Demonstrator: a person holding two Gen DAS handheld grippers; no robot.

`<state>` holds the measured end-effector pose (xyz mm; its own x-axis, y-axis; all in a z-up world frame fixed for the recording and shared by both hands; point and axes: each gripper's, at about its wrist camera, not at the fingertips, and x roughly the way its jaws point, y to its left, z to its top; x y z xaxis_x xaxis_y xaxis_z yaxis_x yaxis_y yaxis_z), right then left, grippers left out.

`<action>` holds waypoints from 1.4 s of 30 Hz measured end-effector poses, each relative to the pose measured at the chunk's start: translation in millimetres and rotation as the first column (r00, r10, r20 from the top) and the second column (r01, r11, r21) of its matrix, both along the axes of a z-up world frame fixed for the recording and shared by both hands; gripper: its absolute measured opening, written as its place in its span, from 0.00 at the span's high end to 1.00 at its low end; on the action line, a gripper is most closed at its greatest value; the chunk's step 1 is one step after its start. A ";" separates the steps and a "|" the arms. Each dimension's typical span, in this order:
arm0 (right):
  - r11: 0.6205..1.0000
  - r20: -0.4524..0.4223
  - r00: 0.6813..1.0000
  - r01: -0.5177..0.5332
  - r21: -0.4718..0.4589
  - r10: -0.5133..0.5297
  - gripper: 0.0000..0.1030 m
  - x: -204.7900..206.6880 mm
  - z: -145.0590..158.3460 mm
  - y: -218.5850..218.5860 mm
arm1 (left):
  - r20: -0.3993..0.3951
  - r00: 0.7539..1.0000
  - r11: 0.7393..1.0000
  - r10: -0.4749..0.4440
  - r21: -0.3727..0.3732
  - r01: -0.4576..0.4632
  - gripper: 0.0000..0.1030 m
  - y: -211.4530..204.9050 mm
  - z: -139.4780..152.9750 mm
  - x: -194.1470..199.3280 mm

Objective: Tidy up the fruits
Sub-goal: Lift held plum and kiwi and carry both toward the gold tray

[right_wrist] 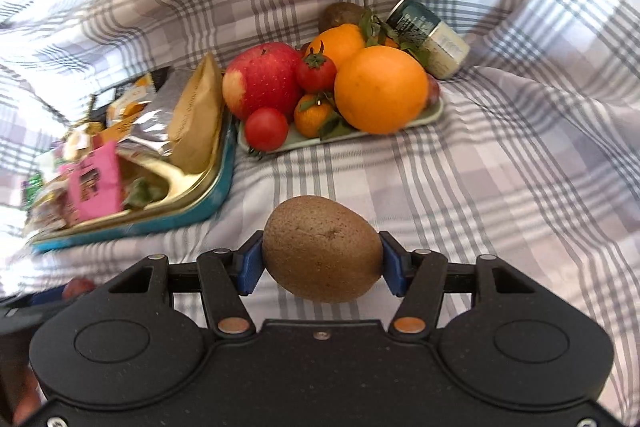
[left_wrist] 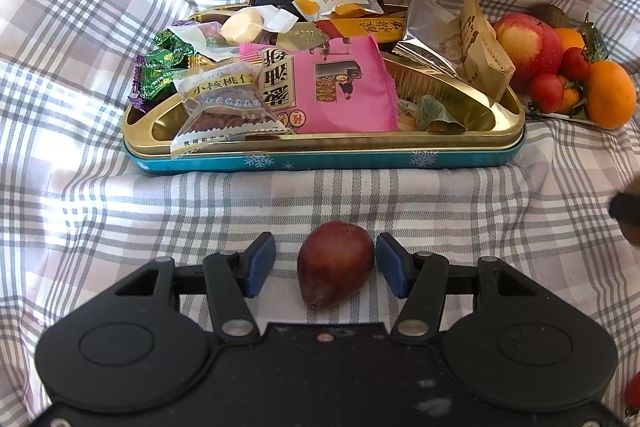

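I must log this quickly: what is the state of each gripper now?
Left gripper: open, fingers on either side of the reddish-brown fruit on the cloth, not gripping it.
Right gripper: closed on the kiwi.

A gold tin [left_wrist: 508, 115] with a blue side lies on a checked cloth [left_wrist: 400, 195]. It is full of snacks: a pink packet [left_wrist: 344, 87], green candies [left_wrist: 164, 67], a yellow pastry pack [left_wrist: 340, 3]. Far right, a jar [right_wrist: 430, 37] lies tilted on the cloth.
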<state>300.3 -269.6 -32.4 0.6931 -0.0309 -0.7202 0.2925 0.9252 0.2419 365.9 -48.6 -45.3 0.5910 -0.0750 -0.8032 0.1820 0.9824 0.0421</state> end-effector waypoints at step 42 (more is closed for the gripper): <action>1.000 0.083 0.997 -0.002 -0.024 0.004 0.39 -170.0 26.3 6.5 | 0.099 0.994 0.997 0.038 0.059 -0.044 0.63 6.9 48.4 -45.4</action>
